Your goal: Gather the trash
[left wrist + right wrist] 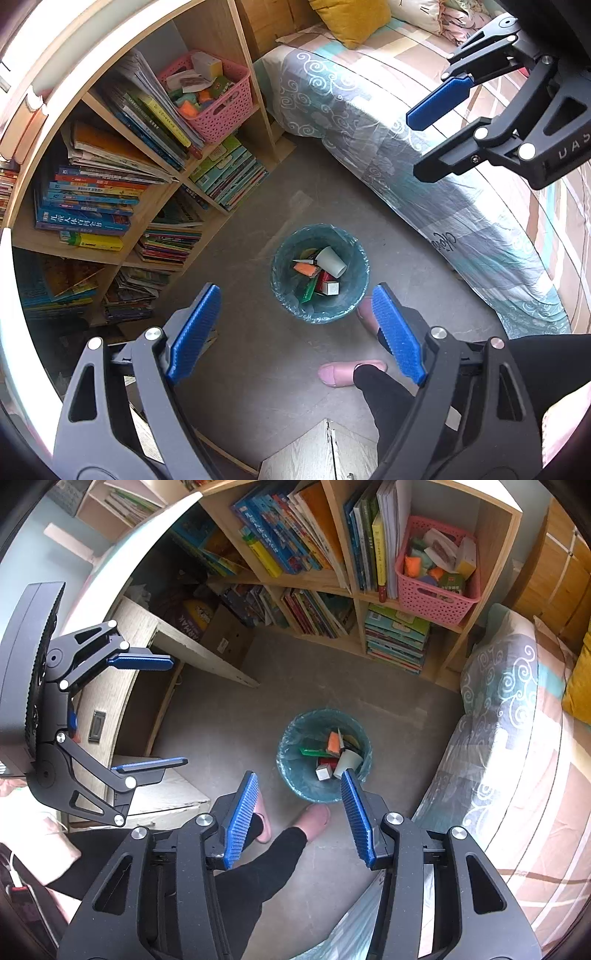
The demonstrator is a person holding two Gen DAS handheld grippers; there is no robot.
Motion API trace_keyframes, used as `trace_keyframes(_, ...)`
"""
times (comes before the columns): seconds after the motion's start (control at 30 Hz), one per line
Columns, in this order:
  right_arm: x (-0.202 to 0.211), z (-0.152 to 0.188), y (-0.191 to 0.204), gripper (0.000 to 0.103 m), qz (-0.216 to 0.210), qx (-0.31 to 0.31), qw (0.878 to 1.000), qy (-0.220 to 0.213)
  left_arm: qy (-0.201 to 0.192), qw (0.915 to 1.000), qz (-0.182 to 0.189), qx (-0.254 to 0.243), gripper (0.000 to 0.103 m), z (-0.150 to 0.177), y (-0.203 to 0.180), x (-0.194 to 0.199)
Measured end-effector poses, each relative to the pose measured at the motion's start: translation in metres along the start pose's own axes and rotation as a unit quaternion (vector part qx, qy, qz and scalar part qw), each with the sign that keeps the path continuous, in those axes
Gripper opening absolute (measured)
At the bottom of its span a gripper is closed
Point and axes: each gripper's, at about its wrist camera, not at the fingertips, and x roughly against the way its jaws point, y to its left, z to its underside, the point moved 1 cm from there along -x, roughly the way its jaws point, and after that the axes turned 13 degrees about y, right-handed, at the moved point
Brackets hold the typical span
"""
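Note:
A round trash bin [332, 312] lined with a bluish plastic bag stands on the grey floor. In it lie a white paper cup [332, 260], an orange wrapper [306, 267], a green packet [308, 290] and a red and white box [328, 286]. My left gripper [295, 288] hangs high above the bin, pointing down, open, with nothing between its blue pads. My right gripper [298, 773] hovers above the same bin [291, 734], open and empty. Each gripper shows in the other's view: the right gripper [412, 146] over the bed, the left gripper [179, 712] over a cabinet.
A wooden bookshelf [110, 184] packed with books holds a pink basket [214, 99]. A bed [351, 92] with patterned sheets runs along the right. A person's feet in pink slippers [343, 373] stand just beside the bin. A light wooden cabinet [122, 686] stands to the left.

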Motion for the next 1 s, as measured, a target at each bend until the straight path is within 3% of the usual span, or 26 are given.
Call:
trace_keyframes(0.3,0.001,-0.003,0.004,0.060,-0.003,0.005,1.000,0.000,-0.007,0.9998,-0.011,0.014,0.083,0.008,0.006,0.010)
trace_keyframes(0.47,0.006,-0.015,0.016,0.064,-0.002,0.033,0.999,-0.004,-0.016,0.9984,-0.030,0.046,0.090,0.023,0.023,0.026)
trace_keyframes(0.6,0.012,-0.034,0.032,0.067,0.004,0.070,0.998,-0.007,-0.013,0.9958,-0.042,0.080,0.091,0.039,0.042,0.035)
trace_keyframes(0.7,0.017,-0.053,0.049,0.068,0.009,0.106,0.994,-0.007,-0.009,0.9917,-0.055,0.116,0.092,0.054,0.058,0.042)
trace_keyframes(0.83,0.024,-0.078,0.076,0.078,0.014,0.160,0.987,-0.016,-0.013,0.9847,-0.066,0.161,0.095,0.074,0.075,0.050)
trace_keyframes(1.0,0.029,-0.110,0.114,0.078,0.014,0.230,0.973,-0.016,-0.010,0.9714,-0.078,0.224,0.096,0.103,0.095,0.062)
